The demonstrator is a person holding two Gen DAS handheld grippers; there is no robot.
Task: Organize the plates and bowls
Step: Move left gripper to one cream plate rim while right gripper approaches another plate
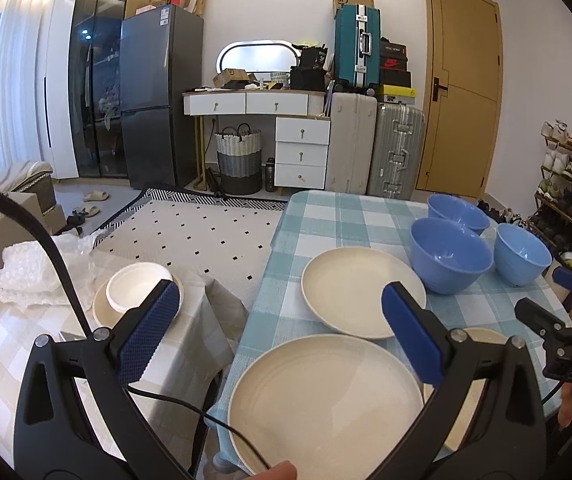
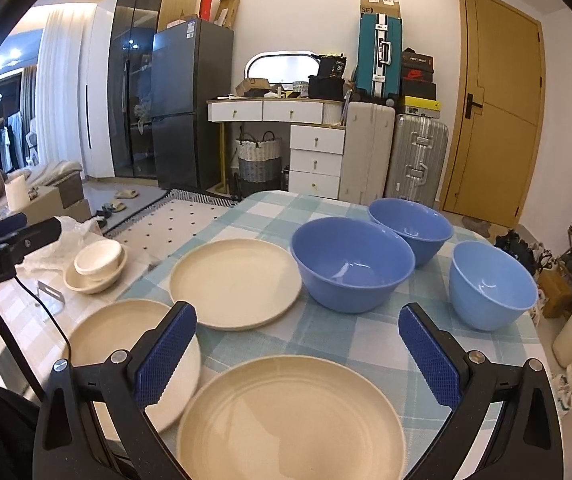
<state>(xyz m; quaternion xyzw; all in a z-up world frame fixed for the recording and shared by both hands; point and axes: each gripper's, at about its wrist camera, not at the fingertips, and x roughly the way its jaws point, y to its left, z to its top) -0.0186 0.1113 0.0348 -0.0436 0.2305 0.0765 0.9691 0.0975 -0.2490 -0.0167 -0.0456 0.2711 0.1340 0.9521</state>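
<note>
Three cream plates lie on the blue checked table [image 2: 326,344]: a near one [image 2: 290,420], a left one [image 2: 122,340] and a far one [image 2: 236,282]. Three blue bowls stand behind them: a large one [image 2: 352,264], a far one [image 2: 410,226] and a right one [image 2: 490,284]. My right gripper [image 2: 298,344] is open and empty above the near plate. My left gripper [image 1: 278,324] is open and empty above the left plate [image 1: 326,404], with the far plate [image 1: 360,290] and the bowls [image 1: 450,254] beyond.
A lower table with a beige checked cloth [image 1: 14,352] stands at the left. It holds a white bowl on a cream plate [image 1: 138,290] and bubble wrap [image 1: 34,272]. A dotted rug [image 1: 194,228], a shoe rack [image 1: 570,184] and suitcases [image 1: 394,148] lie beyond.
</note>
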